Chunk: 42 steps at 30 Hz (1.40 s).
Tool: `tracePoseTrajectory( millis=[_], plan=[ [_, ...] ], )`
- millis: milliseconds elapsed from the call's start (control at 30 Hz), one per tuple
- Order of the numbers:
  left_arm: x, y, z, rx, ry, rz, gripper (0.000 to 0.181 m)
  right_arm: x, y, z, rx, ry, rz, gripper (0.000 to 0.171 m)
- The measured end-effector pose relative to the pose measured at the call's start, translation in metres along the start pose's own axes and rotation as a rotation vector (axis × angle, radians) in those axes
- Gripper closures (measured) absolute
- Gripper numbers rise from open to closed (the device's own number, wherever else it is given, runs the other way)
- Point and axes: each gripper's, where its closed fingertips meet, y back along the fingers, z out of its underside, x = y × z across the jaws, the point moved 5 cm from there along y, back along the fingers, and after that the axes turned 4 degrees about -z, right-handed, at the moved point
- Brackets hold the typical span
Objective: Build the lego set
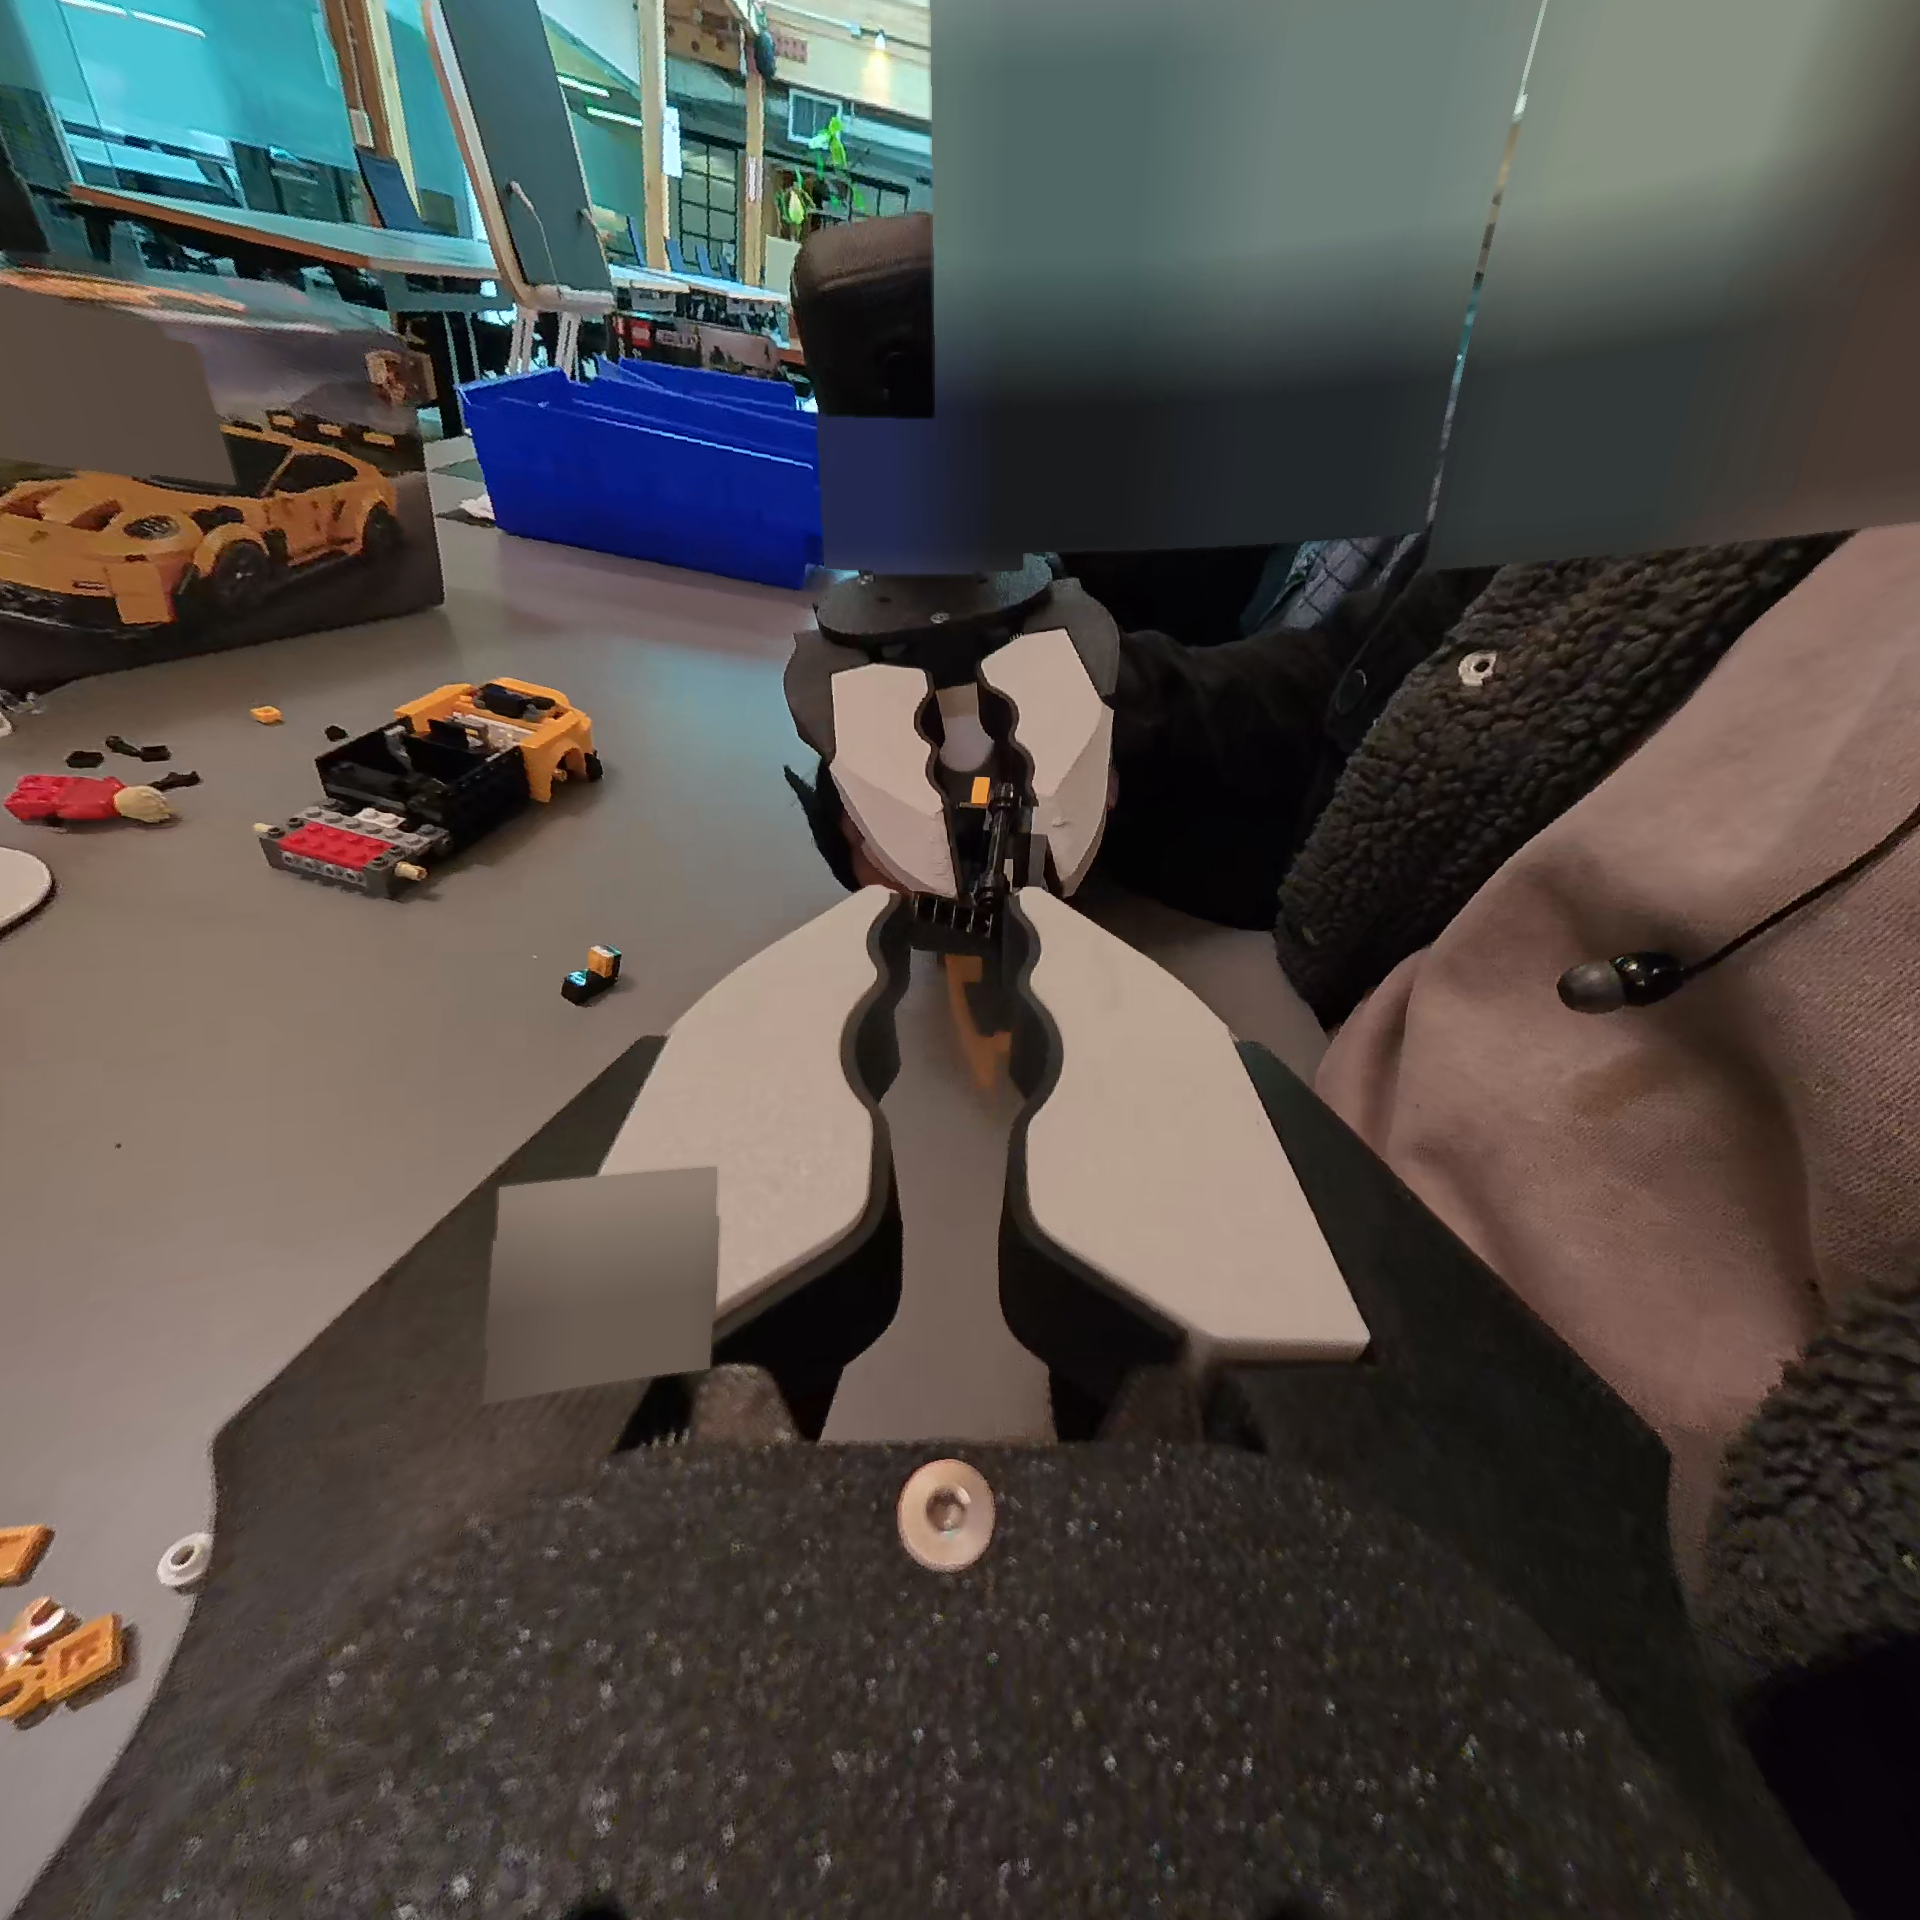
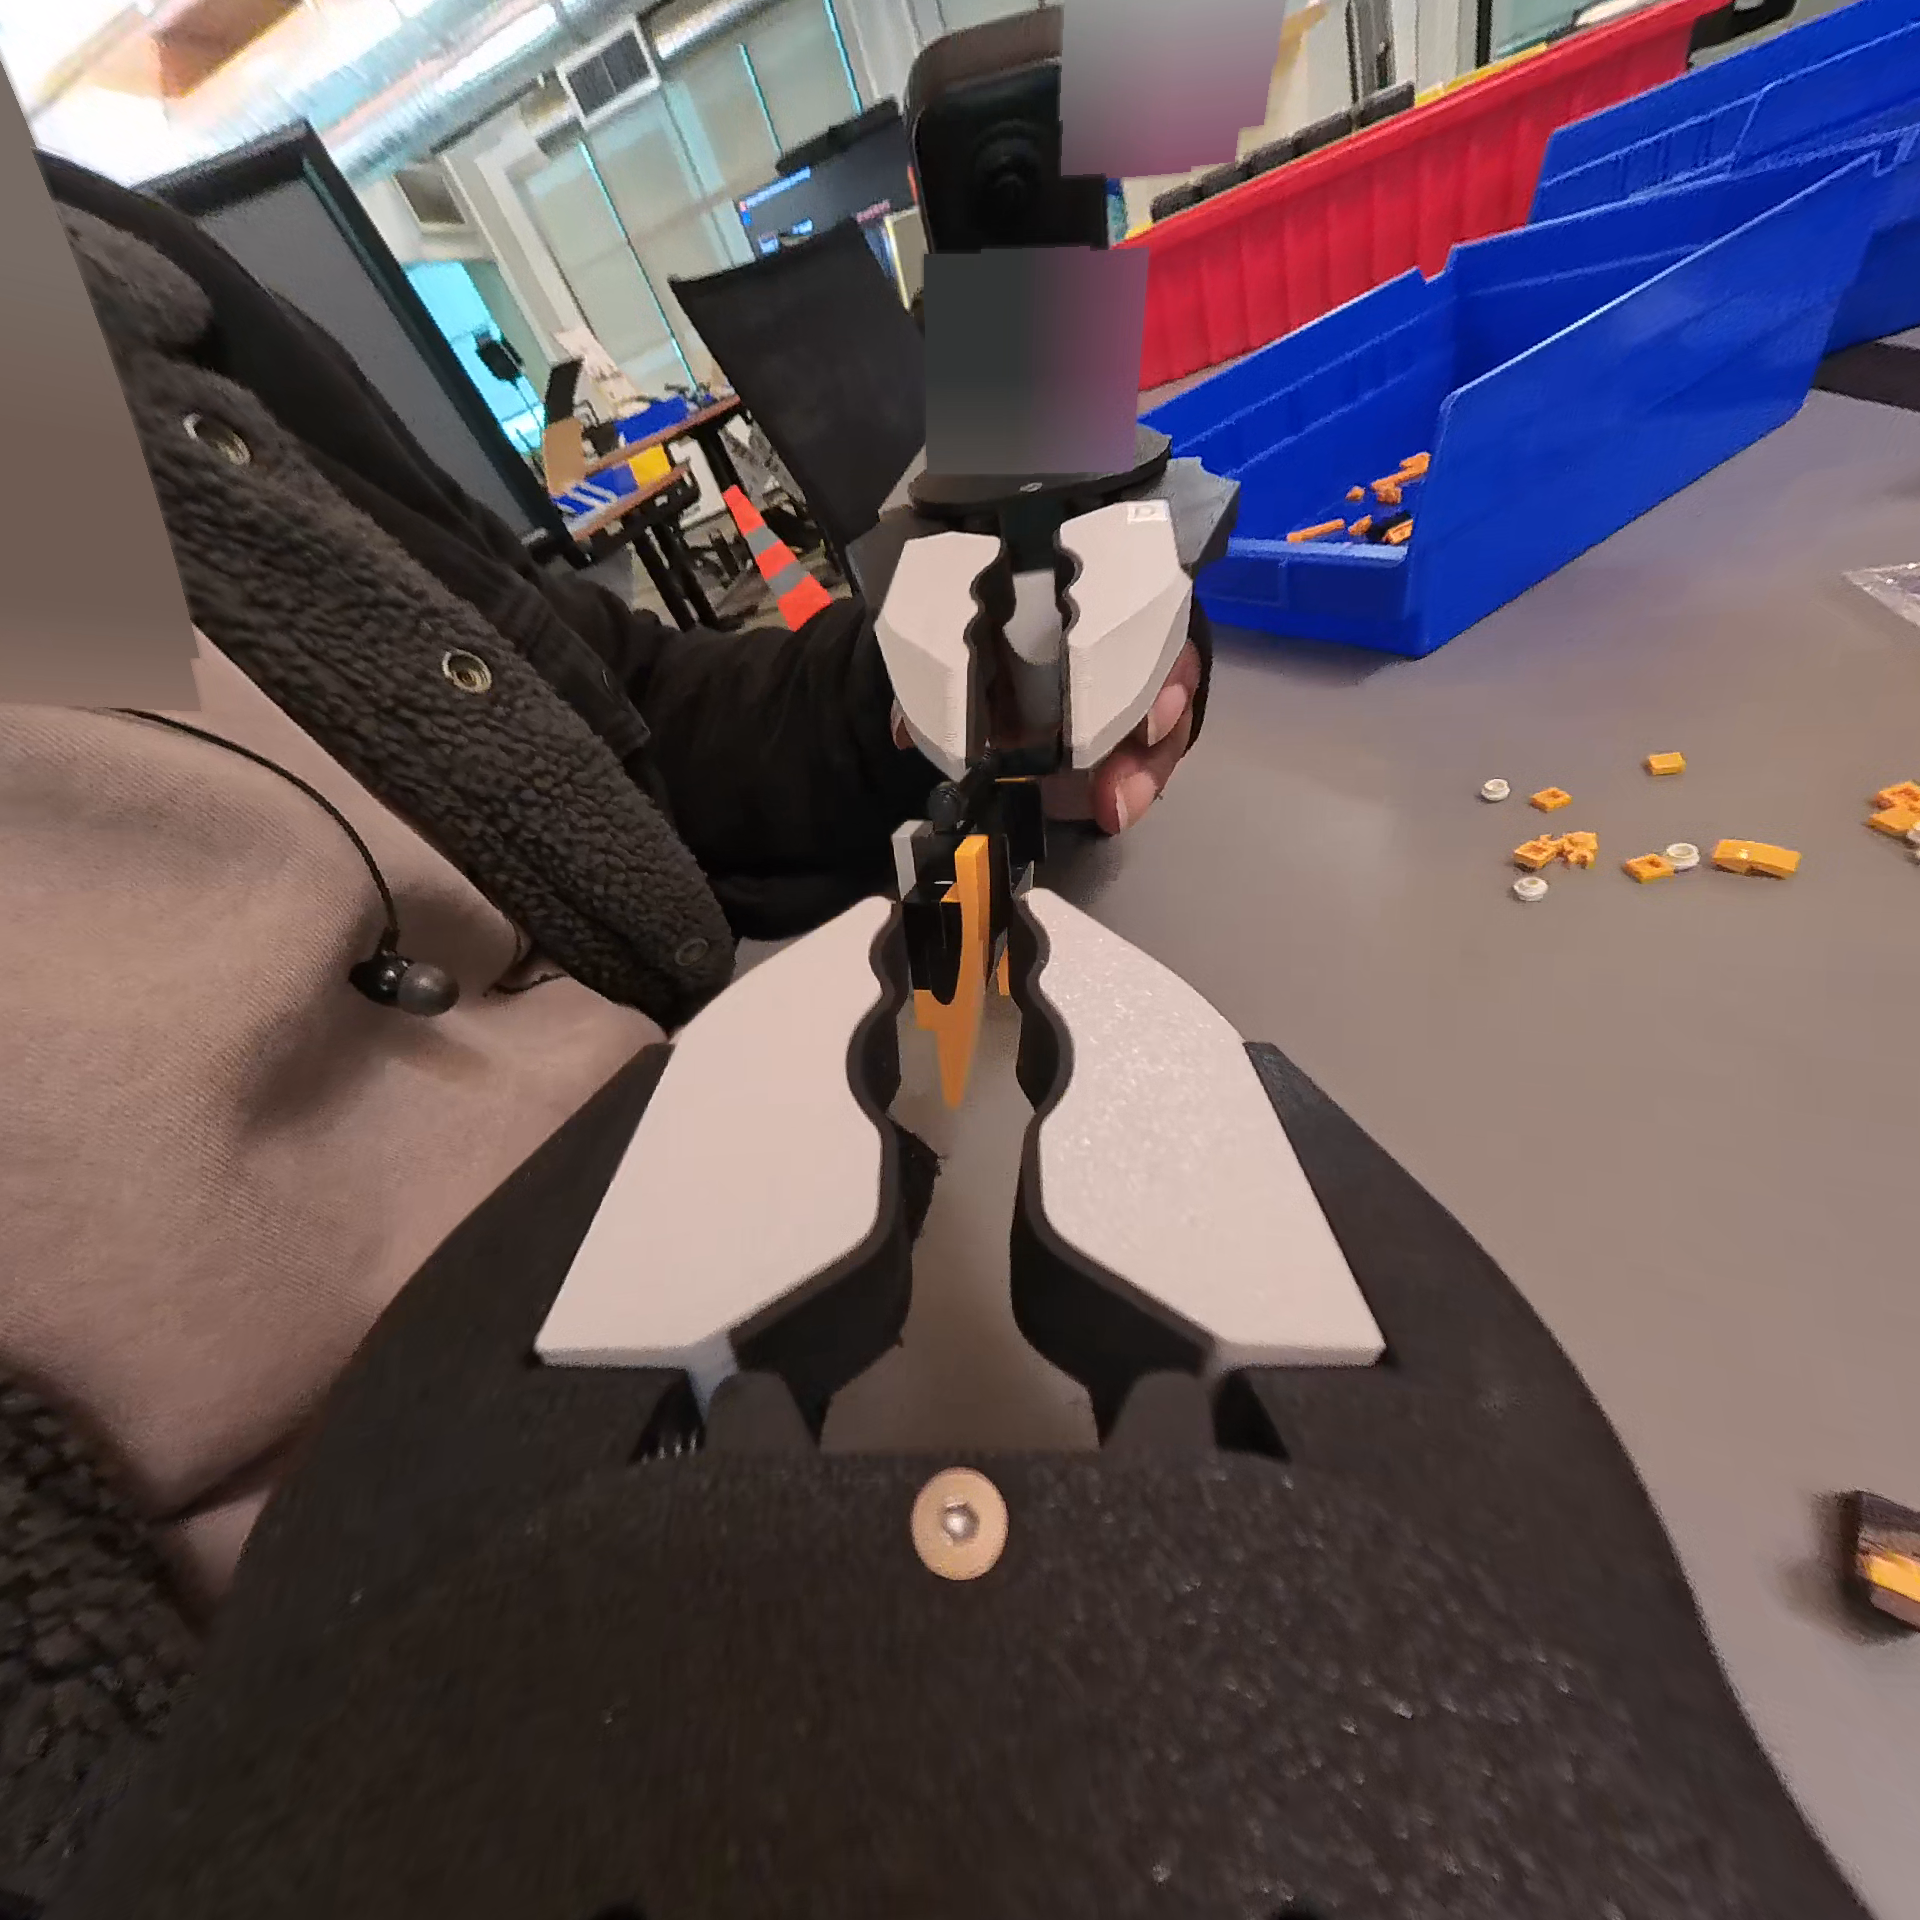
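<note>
While both tongs — left gripper (image 1: 954,914), right gripper (image 2: 961,914) — clamped one small black-and-orange brick sub-assembly (image 2: 961,935), uneven squeeze risked popping it apart.

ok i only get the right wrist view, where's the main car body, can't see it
Observer: The part-built car sits on the table, on the left of the left wrist view, away from the small assembly that the left hand-held gripper holds.
Operator: any loose bits near it
Observer: A small black and orange piece lies alone, nearer the camera than the car.
Operator: and the box
Observer: The set box stands upright behind the car.
</note>
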Motion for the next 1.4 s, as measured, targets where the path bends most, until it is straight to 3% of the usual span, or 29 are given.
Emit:
tracePoseTrajectory(
  millis=[300,533,867,1400],
  plan=[
    [-0.002,0.003,-0.006,0.048,0.022,-0.019,0.165,0.002,-0.001,-0.007,0.090,-0.050,0.011,0.153],
    [0.004,0.002,-0.005,0.061,-0.007,0.030,0.158,-0.006,0.001,-0.010,0.096,0.011,-0.031,0.153],
    [0.010,0.002,-0.006,0.057,-0.034,0.047,0.165,-0.008,0.000,-0.008,0.061,0.007,-0.049,0.153],
    [0.012,0.002,-0.004,-0.012,-0.250,-0.083,0.165,0.003,0.006,-0.012,0.161,-0.143,-0.036,0.154]
  ],
)
